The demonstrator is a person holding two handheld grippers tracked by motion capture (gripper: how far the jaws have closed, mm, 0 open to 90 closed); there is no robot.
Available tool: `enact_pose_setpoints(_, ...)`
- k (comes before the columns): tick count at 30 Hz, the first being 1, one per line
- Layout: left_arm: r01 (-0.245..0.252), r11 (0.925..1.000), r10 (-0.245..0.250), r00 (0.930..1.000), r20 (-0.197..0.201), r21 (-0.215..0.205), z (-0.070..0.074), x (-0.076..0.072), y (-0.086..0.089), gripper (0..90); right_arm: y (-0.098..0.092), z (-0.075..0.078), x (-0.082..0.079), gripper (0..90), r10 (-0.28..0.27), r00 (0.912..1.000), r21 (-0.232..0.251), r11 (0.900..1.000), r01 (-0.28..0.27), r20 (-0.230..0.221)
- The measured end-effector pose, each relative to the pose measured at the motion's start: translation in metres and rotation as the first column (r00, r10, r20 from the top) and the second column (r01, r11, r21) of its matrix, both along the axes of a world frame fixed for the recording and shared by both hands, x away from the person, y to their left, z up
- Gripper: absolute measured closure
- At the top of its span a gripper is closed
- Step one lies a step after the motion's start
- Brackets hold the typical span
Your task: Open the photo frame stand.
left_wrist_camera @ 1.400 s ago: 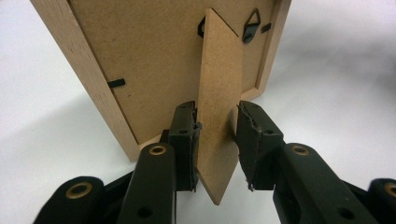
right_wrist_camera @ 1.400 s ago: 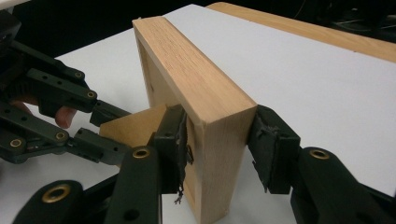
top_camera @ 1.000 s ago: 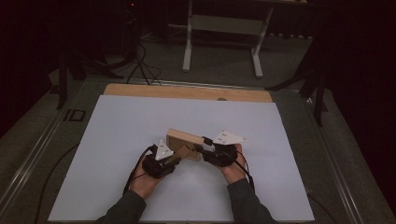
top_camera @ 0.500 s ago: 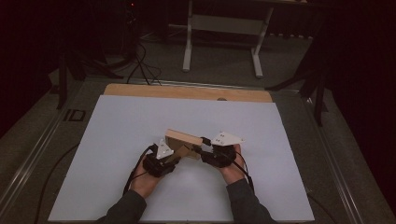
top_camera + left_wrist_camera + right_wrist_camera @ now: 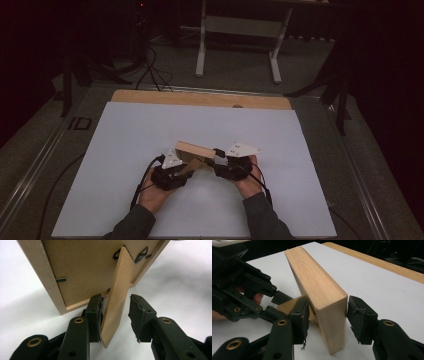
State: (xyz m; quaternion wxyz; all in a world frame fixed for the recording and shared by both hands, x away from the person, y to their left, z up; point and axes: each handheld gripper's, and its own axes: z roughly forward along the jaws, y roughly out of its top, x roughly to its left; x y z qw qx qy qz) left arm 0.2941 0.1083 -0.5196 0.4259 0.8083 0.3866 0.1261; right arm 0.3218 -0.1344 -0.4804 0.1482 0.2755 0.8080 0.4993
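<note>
A person works at a white tabletop (image 5: 125, 150) with a gripper in each hand. Between the two stands a wooden picture frame (image 5: 196, 150), tilted back on its fold-out stand (image 5: 116, 302) (the brown backing board faces the left hand). The left gripper (image 5: 115, 317) has its jaws either side of the stand's lower end; they have just been opening, one pad touching the strip, the other clear of it. The right gripper (image 5: 327, 315) straddles the frame's near corner, jaws also just opening, a slight gap showing on one side. The frame rests on the tabletop, directly ahead of both grippers.
</note>
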Motion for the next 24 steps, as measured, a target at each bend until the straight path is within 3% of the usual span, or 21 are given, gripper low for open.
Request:
enact_pose_setpoints(16, 0.007, 0.9979, -0.010, 0.9989, -0.047, -0.065, -0.0042, -0.0017, 0.0062, 61.5, 0.0006, -0.0019, -0.0024, 46.5, 0.045, 0.9983, 0.005, 0.999, -0.045, -0.035)
enact_pose_setpoints(24, 0.013, 0.9971, -0.017, 0.9983, -0.055, -0.075, -0.0048, -0.0047, 0.0077, 62.6, 0.0016, -0.0026, -0.0031, 44.4, 0.063, 0.9969, 0.006, 0.998, -0.063, -0.047)
